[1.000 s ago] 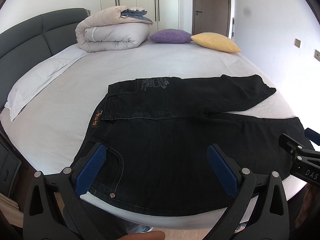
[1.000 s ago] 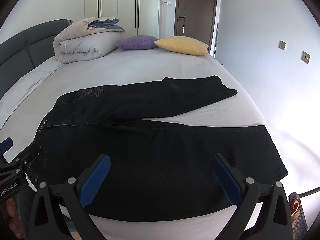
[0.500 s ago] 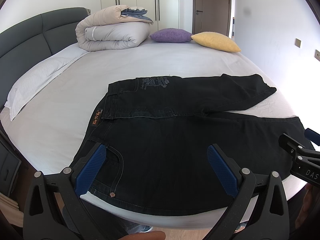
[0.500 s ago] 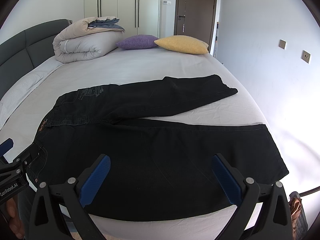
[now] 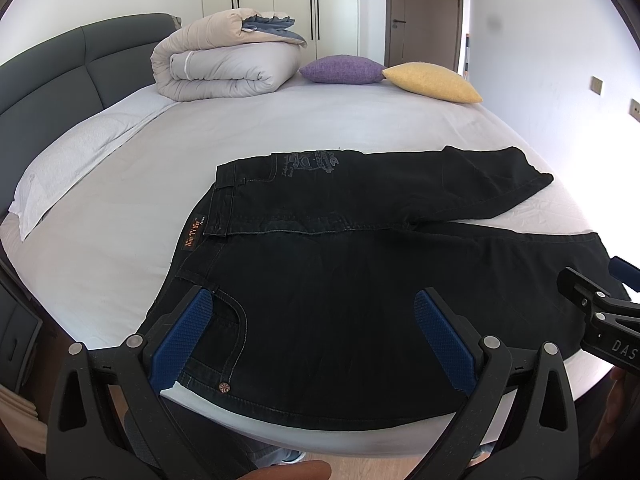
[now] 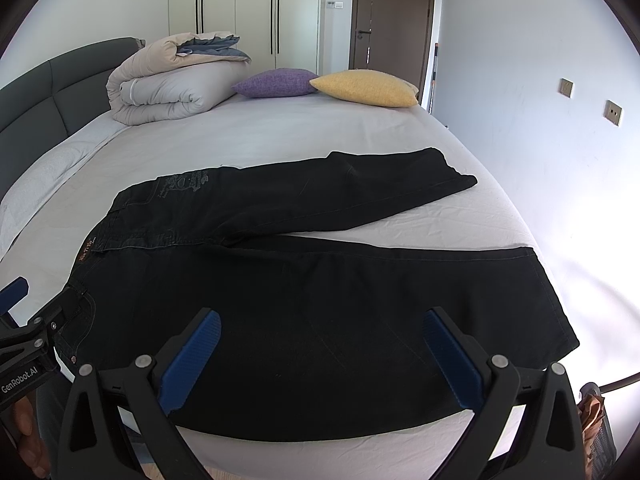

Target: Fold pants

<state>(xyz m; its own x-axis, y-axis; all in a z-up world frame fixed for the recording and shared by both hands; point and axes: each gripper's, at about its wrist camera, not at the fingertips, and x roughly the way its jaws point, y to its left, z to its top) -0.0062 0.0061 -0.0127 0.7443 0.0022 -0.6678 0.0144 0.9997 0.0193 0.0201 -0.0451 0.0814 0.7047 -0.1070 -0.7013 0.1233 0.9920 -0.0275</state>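
One pair of black pants [image 5: 360, 280] lies flat on the white bed [image 5: 280, 136], waistband toward 9 o'clock, legs toward 3; left gripper [image 5: 316, 316] and right gripper [image 6: 320, 336] hover above the near leg, jaws apart, holding nothing.

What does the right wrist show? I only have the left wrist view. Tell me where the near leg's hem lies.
Observer: The hem lies flat on the bed, near its front right corner, and nothing covers it.
Operator: Report the right gripper's jaws.
Observer: The right gripper is open, its pads wide apart over the near leg of the pants, gripping nothing.
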